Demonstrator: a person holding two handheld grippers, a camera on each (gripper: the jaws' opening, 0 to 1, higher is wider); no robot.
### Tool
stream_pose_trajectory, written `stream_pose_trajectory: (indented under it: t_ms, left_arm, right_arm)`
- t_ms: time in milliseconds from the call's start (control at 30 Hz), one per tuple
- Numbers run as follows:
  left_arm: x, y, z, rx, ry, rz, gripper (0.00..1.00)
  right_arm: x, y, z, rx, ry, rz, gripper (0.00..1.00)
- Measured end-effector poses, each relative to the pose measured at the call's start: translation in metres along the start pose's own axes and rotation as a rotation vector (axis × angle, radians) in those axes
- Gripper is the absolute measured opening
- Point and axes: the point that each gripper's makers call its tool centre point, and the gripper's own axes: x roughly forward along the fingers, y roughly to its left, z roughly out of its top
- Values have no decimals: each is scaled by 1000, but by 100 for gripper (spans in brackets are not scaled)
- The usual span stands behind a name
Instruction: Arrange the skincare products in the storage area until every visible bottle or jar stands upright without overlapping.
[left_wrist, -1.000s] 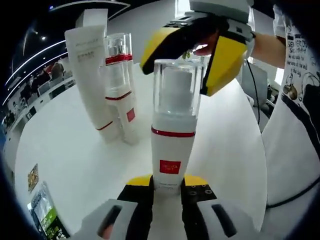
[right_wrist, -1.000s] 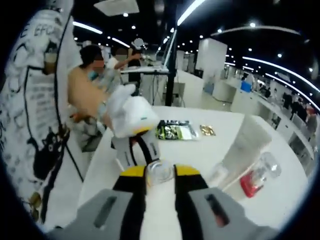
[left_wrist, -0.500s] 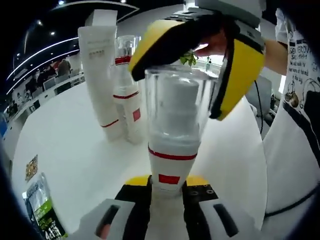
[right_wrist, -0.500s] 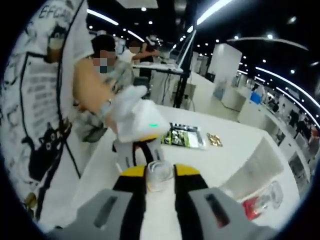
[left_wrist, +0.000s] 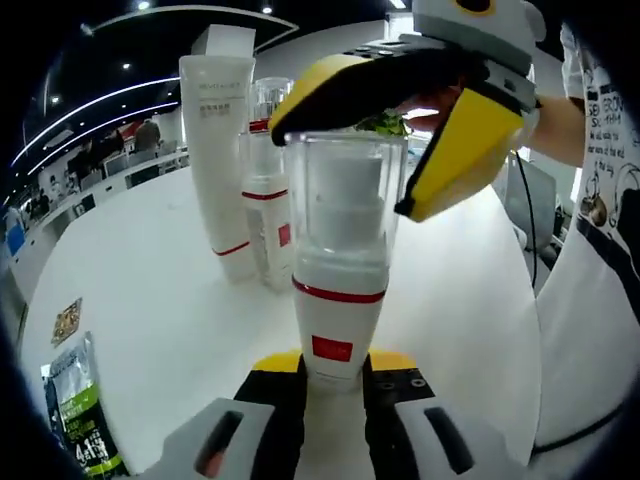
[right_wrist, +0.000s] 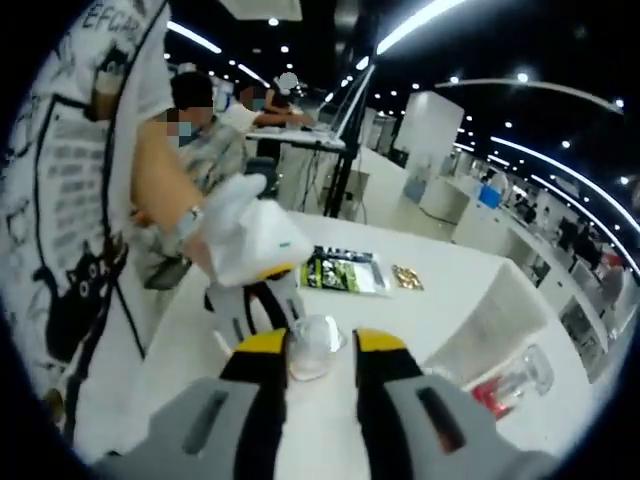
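Note:
A white pump bottle (left_wrist: 340, 300) with a clear cap, a red band and a red label stands upright on the white table (left_wrist: 150, 300). My left gripper (left_wrist: 335, 372) is shut on its base. My right gripper (left_wrist: 390, 140) comes in from the upper right, its yellow jaws on either side of the clear cap. In the right gripper view the clear cap (right_wrist: 316, 345) sits between the jaws of my right gripper (right_wrist: 320, 350) with a thin gap on the right side, and the left gripper (right_wrist: 255, 245) shows beyond it. A tall white tube (left_wrist: 222, 170) and a second clear-capped bottle (left_wrist: 270, 200) stand upright together behind.
Green and gold sachets (left_wrist: 75, 415) lie flat near the table's left edge; the sachets (right_wrist: 345, 272) also show in the right gripper view. A person in a printed white shirt (left_wrist: 590, 250) stands at the table's right side. Other people sit at desks (right_wrist: 215, 130) beyond the table.
The left gripper view has pulled back a little, so the bottle looks smaller. The right gripper's jaws stand slightly wider around the cap than before.

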Motion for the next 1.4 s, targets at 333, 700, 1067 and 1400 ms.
stream_pose_trajectory:
  t_ms: [333,700,1067,1400]
  left_arm:
    - [5,7,5,-52,-47,142,20]
    - [8,10,7,-73,-46,269,20]
    - [3,2,2,18,-18,112,22]
    - [9,-10,4,96,-5,15,23]
  right_arm:
    - [4,6,-46,484,8,-270,28]
    - [25,2,-51,474,40,-359,19]
    - [23,12,-48,334,-42,-80,18]
    - [15,24,-49,257,-29,112,18]
